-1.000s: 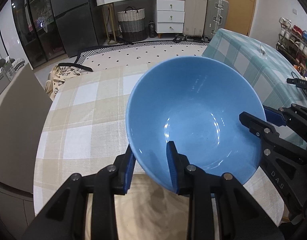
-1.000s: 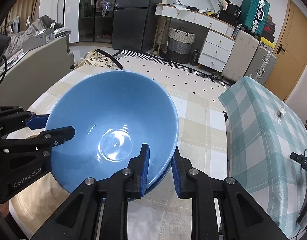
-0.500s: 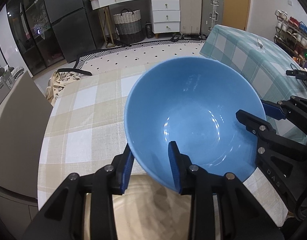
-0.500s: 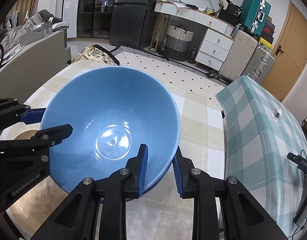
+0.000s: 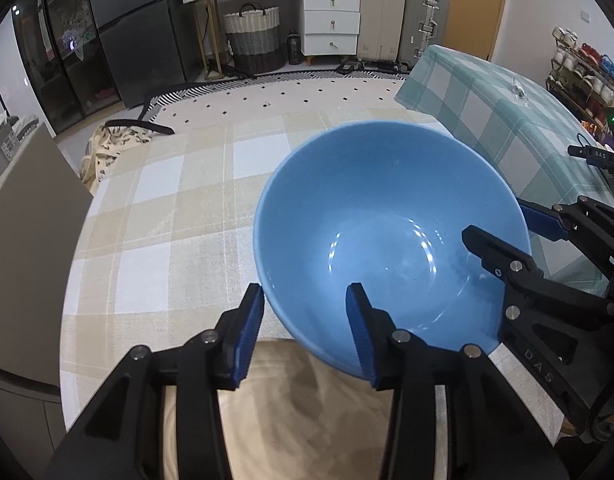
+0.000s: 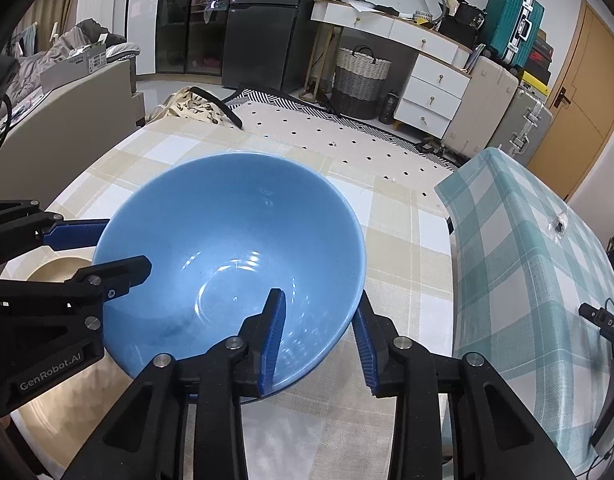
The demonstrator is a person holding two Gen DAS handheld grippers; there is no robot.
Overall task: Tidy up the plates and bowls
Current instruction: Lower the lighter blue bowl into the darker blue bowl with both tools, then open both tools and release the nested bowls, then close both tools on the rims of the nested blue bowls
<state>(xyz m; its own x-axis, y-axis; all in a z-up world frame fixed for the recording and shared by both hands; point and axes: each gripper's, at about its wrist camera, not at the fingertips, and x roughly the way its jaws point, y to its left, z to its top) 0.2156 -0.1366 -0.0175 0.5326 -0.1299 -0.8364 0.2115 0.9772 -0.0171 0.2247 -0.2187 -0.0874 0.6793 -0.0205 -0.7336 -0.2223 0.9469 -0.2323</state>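
Observation:
A large blue bowl (image 5: 391,232) sits over a checked tablecloth, its near side above a beige plate (image 5: 307,420). My left gripper (image 5: 304,292) straddles the bowl's near rim, one pad outside and one inside; its jaws are opening and neither pad presses the wall. In the right wrist view the same blue bowl (image 6: 231,248) fills the middle. My right gripper (image 6: 318,304) straddles its rim the same way, jaws opening, pads off the wall. Each gripper also shows in the other's view: the right gripper (image 5: 495,220), the left gripper (image 6: 127,246). The beige plate (image 6: 55,268) peeks out beside the bowl.
The beige checked tablecloth (image 5: 167,220) spreads left of and beyond the bowl. A teal checked cloth (image 6: 527,260) covers a surface to the right. A grey couch arm (image 5: 23,220) stands by the table's left edge. Drawers, a basket and suitcases line the far wall.
Both grippers' jaws have spread apart around the bowl's rim, letting go of its wall. The bowl and both hands have kept their place.

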